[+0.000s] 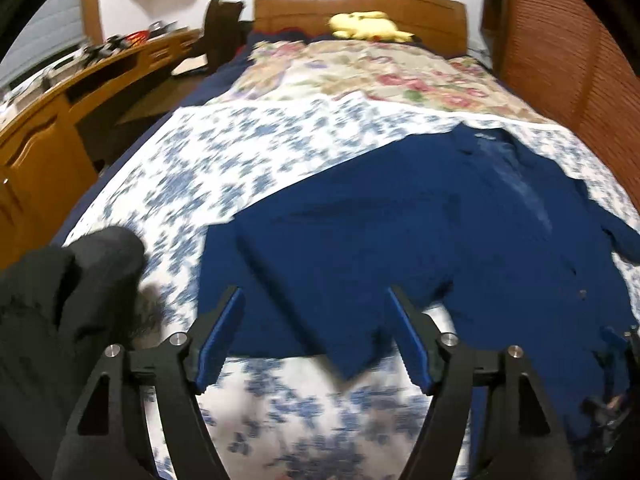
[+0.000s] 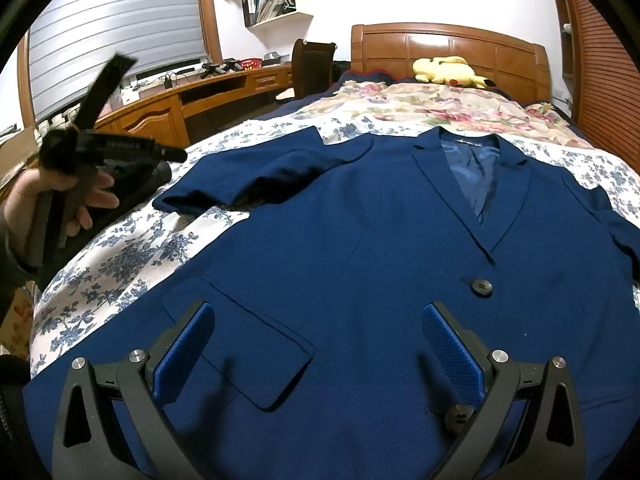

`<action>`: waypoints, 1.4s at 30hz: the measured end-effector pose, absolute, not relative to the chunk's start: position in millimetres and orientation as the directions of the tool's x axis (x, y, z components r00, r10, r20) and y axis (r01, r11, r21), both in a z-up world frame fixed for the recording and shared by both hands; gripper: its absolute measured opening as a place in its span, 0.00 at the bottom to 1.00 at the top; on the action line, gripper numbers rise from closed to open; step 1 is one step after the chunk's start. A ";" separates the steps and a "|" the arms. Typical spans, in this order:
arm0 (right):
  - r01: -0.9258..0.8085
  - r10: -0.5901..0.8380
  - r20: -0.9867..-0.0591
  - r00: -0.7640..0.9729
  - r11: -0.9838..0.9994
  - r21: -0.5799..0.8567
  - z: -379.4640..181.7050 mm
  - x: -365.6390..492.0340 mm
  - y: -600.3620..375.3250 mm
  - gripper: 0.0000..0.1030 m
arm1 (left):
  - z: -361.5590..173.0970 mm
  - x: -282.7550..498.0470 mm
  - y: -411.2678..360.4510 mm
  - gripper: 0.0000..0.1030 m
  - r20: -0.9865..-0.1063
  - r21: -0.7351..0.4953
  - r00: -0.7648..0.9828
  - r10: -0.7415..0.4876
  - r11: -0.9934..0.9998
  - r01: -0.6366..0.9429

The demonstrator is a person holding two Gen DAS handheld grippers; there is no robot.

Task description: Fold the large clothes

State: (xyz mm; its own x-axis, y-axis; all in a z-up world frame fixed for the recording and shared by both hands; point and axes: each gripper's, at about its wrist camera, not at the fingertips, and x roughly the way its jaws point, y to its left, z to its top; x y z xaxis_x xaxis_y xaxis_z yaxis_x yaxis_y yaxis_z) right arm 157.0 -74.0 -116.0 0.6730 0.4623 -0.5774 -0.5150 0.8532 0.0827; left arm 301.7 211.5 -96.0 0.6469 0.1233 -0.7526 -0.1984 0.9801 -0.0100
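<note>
The navy jacket (image 2: 360, 264) lay face up and spread across the foot end of the bed (image 2: 120, 256), collar toward the headboard, front buttoned, one short sleeve (image 2: 248, 176) flat toward the bed's left edge, so folding had barely begun and every fold seemed left to make. The left gripper (image 1: 316, 332) stood well open over the jacket's near hem corner, apparently gripping nothing, though that view was blurred. The right gripper (image 2: 316, 344) hung wide open above the lower front by the pocket flap (image 2: 256, 344), empty.
</note>
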 end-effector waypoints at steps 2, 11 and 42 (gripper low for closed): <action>-0.516 0.461 -0.579 0.672 0.853 0.081 -115.7 157.8 -73.8 1.00 | -106.5 301.5 221.8 0.71 -0.763 -0.002 0.631 0.142 0.975 -0.221; -0.516 0.460 -0.581 0.672 0.853 0.079 -116.2 158.7 -73.1 1.00 | -140.0 305.5 257.6 0.71 -0.795 0.007 0.578 0.183 0.956 -0.293; -0.520 0.466 -0.577 0.671 0.850 0.082 -116.4 159.0 -73.7 1.00 | -100.7 313.3 223.8 0.18 -0.799 0.030 0.573 0.182 0.964 -0.264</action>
